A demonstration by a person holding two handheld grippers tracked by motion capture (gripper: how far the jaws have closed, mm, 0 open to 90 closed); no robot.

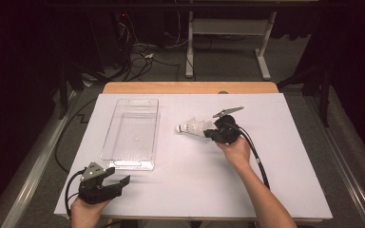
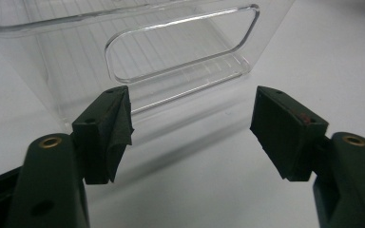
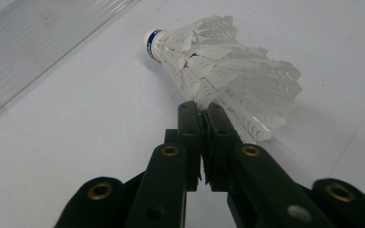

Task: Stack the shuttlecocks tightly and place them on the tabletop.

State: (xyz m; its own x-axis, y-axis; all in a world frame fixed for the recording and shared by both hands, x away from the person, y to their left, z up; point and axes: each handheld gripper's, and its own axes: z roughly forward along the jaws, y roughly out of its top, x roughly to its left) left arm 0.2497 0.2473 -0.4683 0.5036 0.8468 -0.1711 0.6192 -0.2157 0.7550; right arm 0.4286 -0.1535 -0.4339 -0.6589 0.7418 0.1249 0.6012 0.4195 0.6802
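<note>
A white feather shuttlecock [image 1: 193,127] [image 3: 228,66] lies on its side on the white sheet, its cork tip with a blue band pointing left toward the bin. My right gripper [image 1: 208,132] [image 3: 201,108] is shut on the edge of its feather skirt. A clear plastic bin [image 1: 123,161] [image 2: 76,57] [image 3: 38,42] stands empty at the left centre. My left gripper [image 1: 120,175] [image 2: 192,128] rests near the front left corner, open with nothing between its pads, facing the bin's near end with its handle cutout.
The white sheet [image 1: 195,180] covers most of a wooden table [image 1: 190,88]. The right gripper's black cable [image 1: 259,161] trails back along the forearm. Beyond the table are a white desk frame [image 1: 228,28] and floor cables.
</note>
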